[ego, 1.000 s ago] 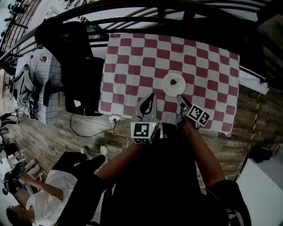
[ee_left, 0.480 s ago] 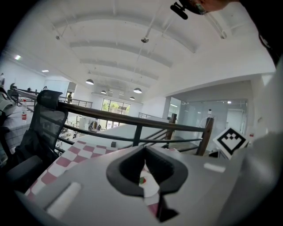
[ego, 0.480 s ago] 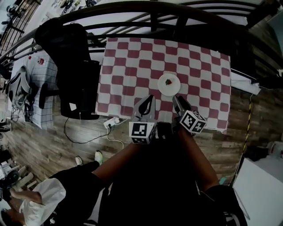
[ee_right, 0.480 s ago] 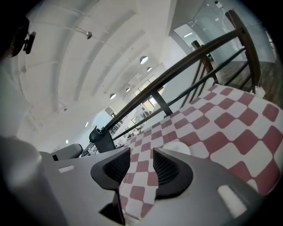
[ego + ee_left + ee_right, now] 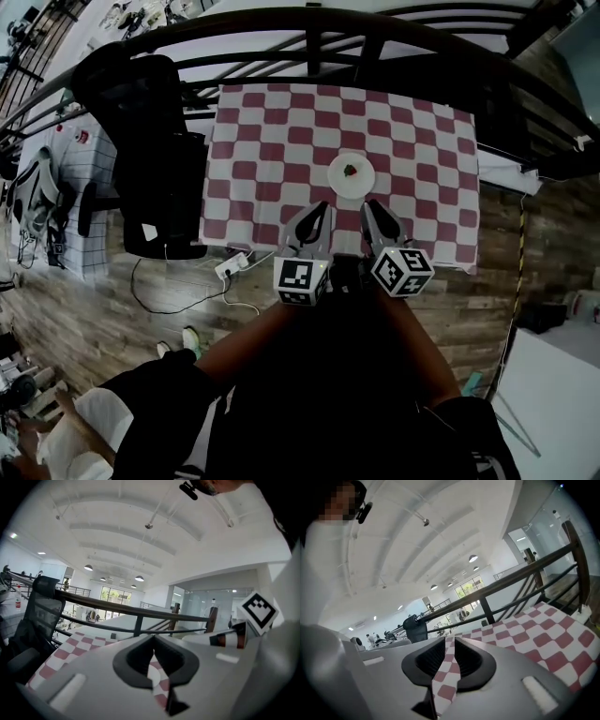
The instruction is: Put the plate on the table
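A white plate [image 5: 352, 178] with a small red piece of food [image 5: 350, 170] on it rests on the table's red-and-white checked cloth [image 5: 272, 150], right of centre. Both grippers hover over the table's near edge, side by side and short of the plate. My left gripper [image 5: 322, 206] [image 5: 153, 639] has its jaws together, holding nothing. My right gripper [image 5: 368, 204] [image 5: 450, 640] is closing; a narrow gap remains and only the cloth shows through it. The plate touches neither gripper.
A black railing [image 5: 309, 28] runs along the table's far side. A black office chair [image 5: 150, 141] stands at the table's left, next to a desk with a white grid-patterned top [image 5: 56, 187]. A power strip [image 5: 228, 267] and its cable lie on the wooden floor. A person [image 5: 84, 431] is at the lower left.
My right gripper has drawn back from the plate's near rim towards the table edge, and its jaws have narrowed. The plate stays where it was. The left gripper has barely moved.
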A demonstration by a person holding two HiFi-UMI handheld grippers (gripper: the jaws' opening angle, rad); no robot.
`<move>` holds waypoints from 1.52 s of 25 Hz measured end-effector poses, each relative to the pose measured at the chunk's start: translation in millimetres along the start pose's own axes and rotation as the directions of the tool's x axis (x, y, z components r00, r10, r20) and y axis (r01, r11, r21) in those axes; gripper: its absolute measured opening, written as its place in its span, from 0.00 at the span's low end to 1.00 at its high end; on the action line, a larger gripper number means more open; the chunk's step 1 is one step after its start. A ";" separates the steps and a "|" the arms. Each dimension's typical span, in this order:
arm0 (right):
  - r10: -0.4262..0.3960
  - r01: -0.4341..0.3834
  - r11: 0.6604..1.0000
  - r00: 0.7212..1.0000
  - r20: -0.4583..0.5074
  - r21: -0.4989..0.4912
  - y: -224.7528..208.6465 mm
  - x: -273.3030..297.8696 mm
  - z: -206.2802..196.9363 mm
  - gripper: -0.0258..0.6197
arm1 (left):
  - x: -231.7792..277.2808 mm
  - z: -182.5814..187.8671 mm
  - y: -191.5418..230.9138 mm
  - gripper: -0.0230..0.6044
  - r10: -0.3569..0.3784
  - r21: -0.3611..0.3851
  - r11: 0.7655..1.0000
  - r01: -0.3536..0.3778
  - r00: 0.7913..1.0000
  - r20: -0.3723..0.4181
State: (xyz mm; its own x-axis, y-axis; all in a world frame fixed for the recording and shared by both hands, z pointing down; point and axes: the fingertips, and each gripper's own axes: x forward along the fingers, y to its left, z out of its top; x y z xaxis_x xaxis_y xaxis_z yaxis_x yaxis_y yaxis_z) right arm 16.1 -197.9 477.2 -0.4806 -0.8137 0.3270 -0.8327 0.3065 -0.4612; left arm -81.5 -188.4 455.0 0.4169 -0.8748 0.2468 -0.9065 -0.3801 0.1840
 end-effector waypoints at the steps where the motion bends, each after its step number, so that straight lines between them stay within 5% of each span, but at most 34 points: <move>1: -0.006 0.006 1.000 1.000 0.003 -0.027 3.5 -2.6 1.2 0.12 | -2.2 0.9 -1.6 0.05 -0.005 0.005 1.000 0.005 1.000 0.003; 6: -0.044 0.048 0.989 0.999 0.028 -0.142 17.3 -12.8 5.1 0.04 | -10.0 9.0 -5.0 0.05 -0.020 0.031 0.999 0.020 1.000 0.024; 16: -0.096 0.136 0.944 0.985 0.141 -0.301 44.4 -37.5 18.1 0.04 | -23.9 11.4 -16.0 0.05 -0.071 0.060 0.996 0.068 0.997 0.039; 38: -0.080 0.122 0.938 0.987 0.139 -0.325 71.1 -65.2 -10.4 0.04 | -61.3 2.4 -33.9 0.05 -0.100 0.090 0.991 0.095 0.993 0.055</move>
